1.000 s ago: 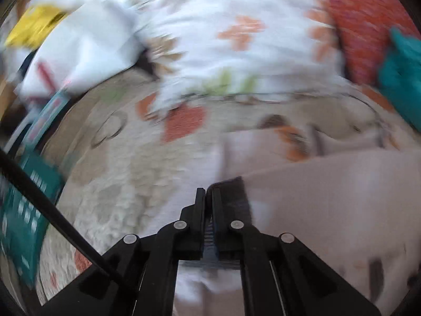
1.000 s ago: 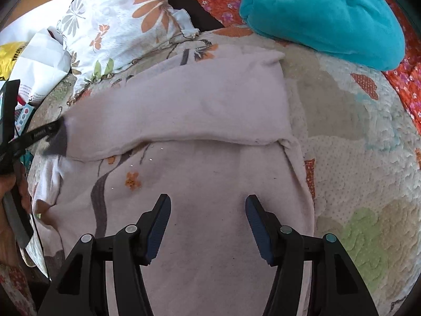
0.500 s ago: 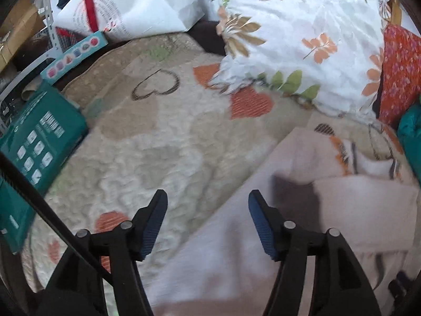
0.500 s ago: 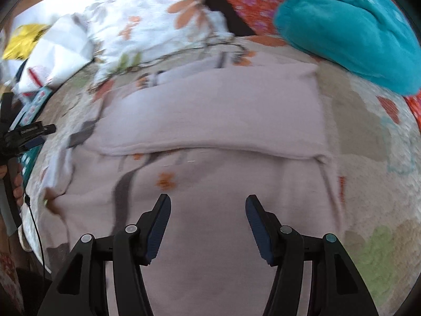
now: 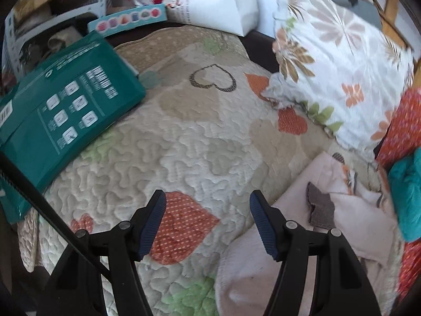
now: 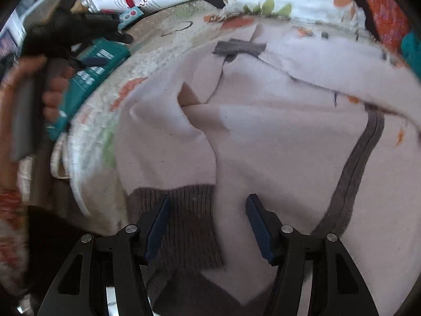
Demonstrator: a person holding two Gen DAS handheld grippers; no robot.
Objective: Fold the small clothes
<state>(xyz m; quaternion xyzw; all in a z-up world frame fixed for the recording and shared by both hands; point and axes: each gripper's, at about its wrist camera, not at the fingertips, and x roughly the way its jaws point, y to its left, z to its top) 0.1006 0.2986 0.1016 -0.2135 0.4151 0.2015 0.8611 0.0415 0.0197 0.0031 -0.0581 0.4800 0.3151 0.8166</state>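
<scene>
Both grippers had shifted: the left gripper (image 5: 208, 221), which had pinched a sleeve edge a second earlier, hung with jaws apart over the quilted bed (image 5: 184, 142), beside the pink garment (image 6: 263, 131). The right gripper (image 6: 206, 226), jaws apart, hovered above the ribbed cuff (image 6: 184, 210) near the bed's near edge. One fold looked done; next probably called for closing on that cuff.

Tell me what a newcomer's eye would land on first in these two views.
In the right wrist view a pale pink garment with a ribbed grey-brown cuff fills the frame, the open right gripper poised over that cuff. In the left wrist view the open left gripper hangs above a heart-patterned quilt, with a teal box at its left and a flowered pillow upper right.
</scene>
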